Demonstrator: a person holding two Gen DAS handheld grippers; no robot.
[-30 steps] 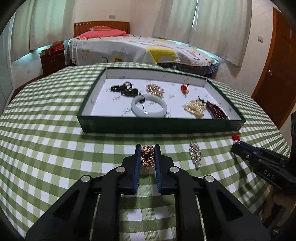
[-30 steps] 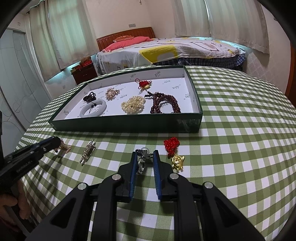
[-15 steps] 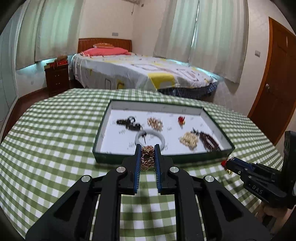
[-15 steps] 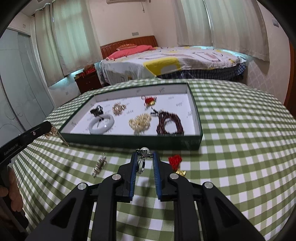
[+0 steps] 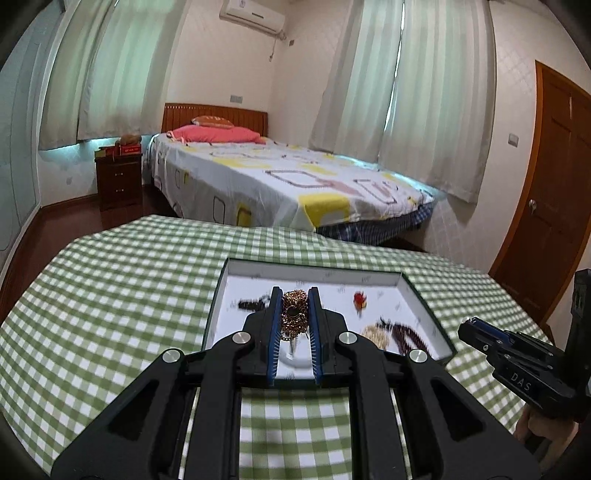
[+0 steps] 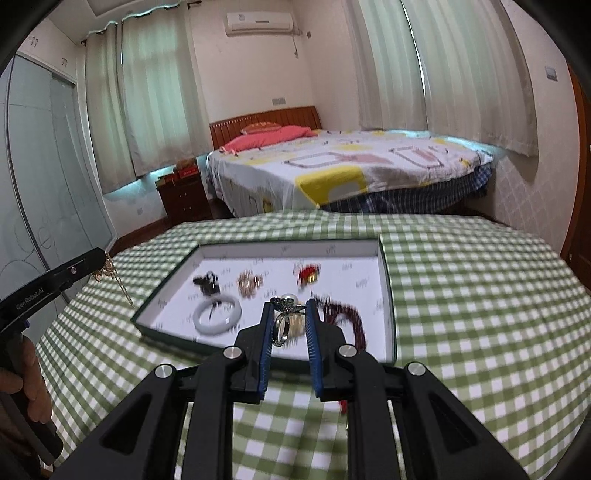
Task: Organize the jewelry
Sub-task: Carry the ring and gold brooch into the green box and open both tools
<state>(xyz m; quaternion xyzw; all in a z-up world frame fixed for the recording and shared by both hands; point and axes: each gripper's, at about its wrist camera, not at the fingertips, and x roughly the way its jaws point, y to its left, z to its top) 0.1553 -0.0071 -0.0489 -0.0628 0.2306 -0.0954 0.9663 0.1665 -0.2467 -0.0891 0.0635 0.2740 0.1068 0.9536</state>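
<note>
Gold brooch (image 5: 294, 312) pinched in left claw (image 5: 294, 295), chain dangling | pearl ring (image 6: 289, 319) clamped in right claw (image 6: 289, 302) | both held above green tray (image 6: 168, 286) on counter (image 6: 480, 295) | tray lies ahead and below; drop looks next.

Bedroom background — bed (image 5: 288, 184) with a white, yellow-patterned cover, red pillow (image 5: 218, 133) by the wooden headboard (image 6: 264, 117). Dark wood nightstand (image 5: 119, 179) just left of the bed, red items on top. Pale curtains (image 5: 424, 110) over the windows, AC unit (image 6: 260, 23) high on the wall. Brown door (image 5: 554, 192) at right. Desk (image 5: 110, 295) under a green-white checked cloth — blurred near the bottom.
</note>
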